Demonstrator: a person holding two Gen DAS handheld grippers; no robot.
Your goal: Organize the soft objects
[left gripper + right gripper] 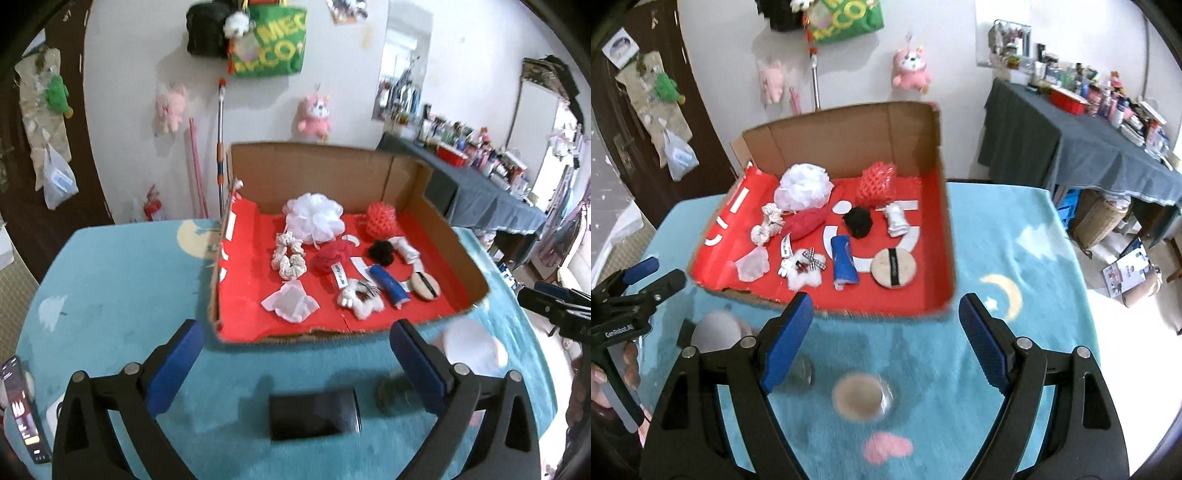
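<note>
On the green cloth bag [271, 44] hanging on the far wall we read large pale letters, "MEC" over "ECO", cut off at its edges. On the black body of the left gripper [618, 334], near left in the right wrist view, we read white lettering: "GenRobot.AI".

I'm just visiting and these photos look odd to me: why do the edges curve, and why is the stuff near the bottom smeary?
Both views come through fisheye lenses, so walls bow and corners go black. In the left wrist view the dark block on the table is smeared, while the box stays fairly sharp. In the right wrist view the round lid is blurred too, and daylight washes out the floor at right.
</note>
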